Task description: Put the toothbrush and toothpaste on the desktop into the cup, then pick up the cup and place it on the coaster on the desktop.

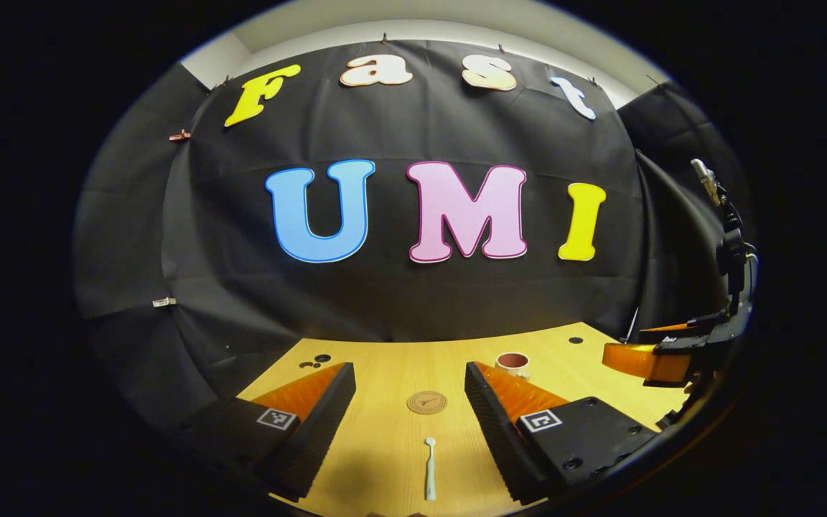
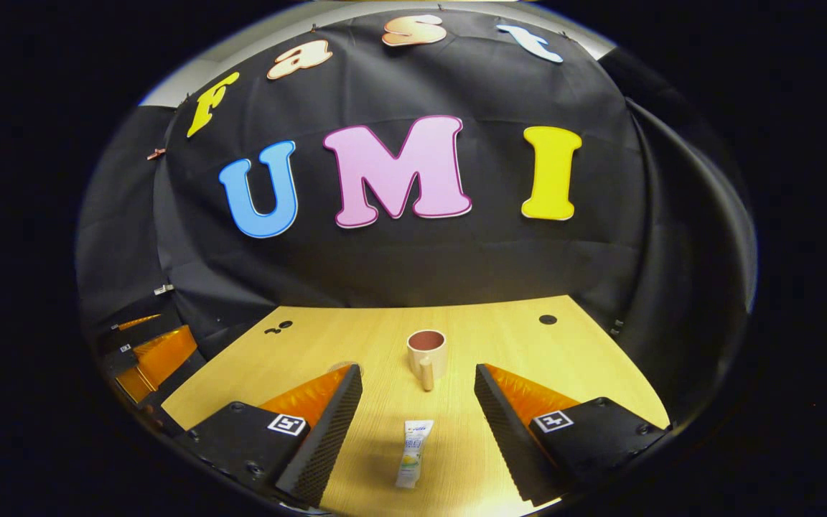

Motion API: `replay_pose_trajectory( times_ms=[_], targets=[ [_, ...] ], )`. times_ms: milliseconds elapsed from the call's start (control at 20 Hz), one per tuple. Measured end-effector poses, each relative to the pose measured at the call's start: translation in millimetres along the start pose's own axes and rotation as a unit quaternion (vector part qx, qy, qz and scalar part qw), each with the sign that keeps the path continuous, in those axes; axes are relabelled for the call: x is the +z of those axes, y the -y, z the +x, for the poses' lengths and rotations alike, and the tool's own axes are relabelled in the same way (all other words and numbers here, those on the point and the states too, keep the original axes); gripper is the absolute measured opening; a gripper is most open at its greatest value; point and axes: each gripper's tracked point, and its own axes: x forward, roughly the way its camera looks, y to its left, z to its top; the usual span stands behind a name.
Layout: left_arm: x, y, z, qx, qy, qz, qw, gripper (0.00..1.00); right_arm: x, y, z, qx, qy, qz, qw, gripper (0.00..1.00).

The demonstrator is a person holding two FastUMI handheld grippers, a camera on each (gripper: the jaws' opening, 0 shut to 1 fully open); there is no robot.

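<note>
In the left gripper view a white toothbrush [image 1: 430, 470] lies lengthwise on the wooden desktop [image 1: 385, 445], between the fingers of my open left gripper [image 1: 409, 369]. Beyond it sits a round cork coaster [image 1: 426, 402]. The cup [image 1: 512, 363] stands farther right, partly behind one finger. In the right gripper view the beige cup [image 2: 426, 354] stands upright, its handle toward the camera. The toothpaste tube [image 2: 413, 454] lies flat in front of it, between the fingers of my open right gripper [image 2: 418, 370]. An edge of the coaster [image 2: 345, 366] peeks from behind a finger.
The right gripper [image 1: 647, 359] hovers at the desk's right edge in the left gripper view; the left gripper [image 2: 148, 352] shows off the desk's left edge in the right gripper view. Small dark holes [image 2: 548, 319] mark the desktop's back corners. Black cloth closes the back and sides.
</note>
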Motion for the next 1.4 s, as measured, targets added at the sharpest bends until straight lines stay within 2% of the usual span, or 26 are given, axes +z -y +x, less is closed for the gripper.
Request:
replay_pose_trajectory(
  times_ms=[150, 350, 650, 1050, 1400],
  targets=[
    [-9.0, -8.5, 1.8, 0.015, -0.012, -0.003, 1.0, 0.97, -10.8, -5.0, 15.1, 0.006, -0.021, -0.01, 1.0, 0.98],
    [-22.4, -22.1, 5.9, 0.04, -0.032, -0.005, 0.999, 0.97, -43.8, -4.7, 39.3, 0.013, -0.081, -0.017, 0.996, 0.98],
    [-47.3, -45.7, 13.1, 0.092, -0.07, -0.012, 0.993, 0.97, -97.1, -1.3, 69.6, 0.013, -0.175, -0.017, 0.984, 0.98],
    [-79.7, -58.5, 19.6, 0.139, -0.125, -0.02, 0.982, 0.97, -174.5, 8.2, 94.4, 0.003, -0.296, -0.013, 0.955, 0.98],
    [-98.6, -49.5, 26.7, 0.141, -0.161, -0.007, 0.977, 0.96, -223.9, 9.3, 95.1, 0.003, -0.367, -0.017, 0.93, 0.98]
  ],
)
